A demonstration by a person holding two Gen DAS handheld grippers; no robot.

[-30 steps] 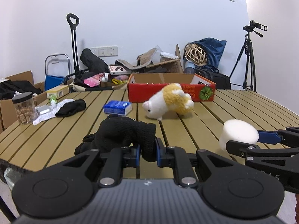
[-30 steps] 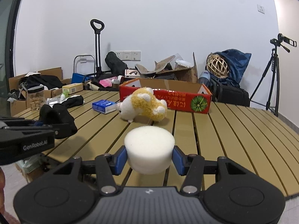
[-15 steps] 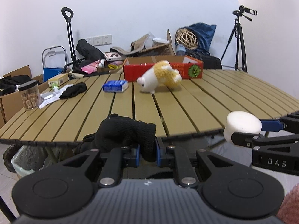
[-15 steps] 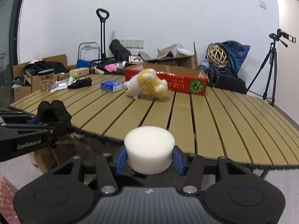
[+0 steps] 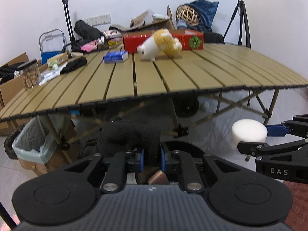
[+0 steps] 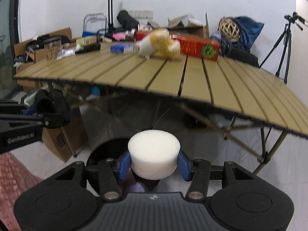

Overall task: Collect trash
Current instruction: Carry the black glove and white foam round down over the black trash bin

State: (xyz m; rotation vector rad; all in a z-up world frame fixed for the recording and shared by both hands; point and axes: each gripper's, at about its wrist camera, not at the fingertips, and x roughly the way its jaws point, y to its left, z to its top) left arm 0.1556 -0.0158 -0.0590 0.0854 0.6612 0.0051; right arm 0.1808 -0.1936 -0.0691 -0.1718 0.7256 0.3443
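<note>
left gripper: jaws pinching black glove, below worktop edge | right gripper: jaws clamping white foam puck, off worktop | progress: two pieces lifted, neither binned | lined bin beside worktop leg | remaining: drop both.

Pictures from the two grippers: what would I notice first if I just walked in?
First, the white foam puck pinched in the right gripper and the black glove in the left gripper, both off the table's near edge. Then the fluffy yellow-and-white plush toy on the slatted table, before a red box.
</note>
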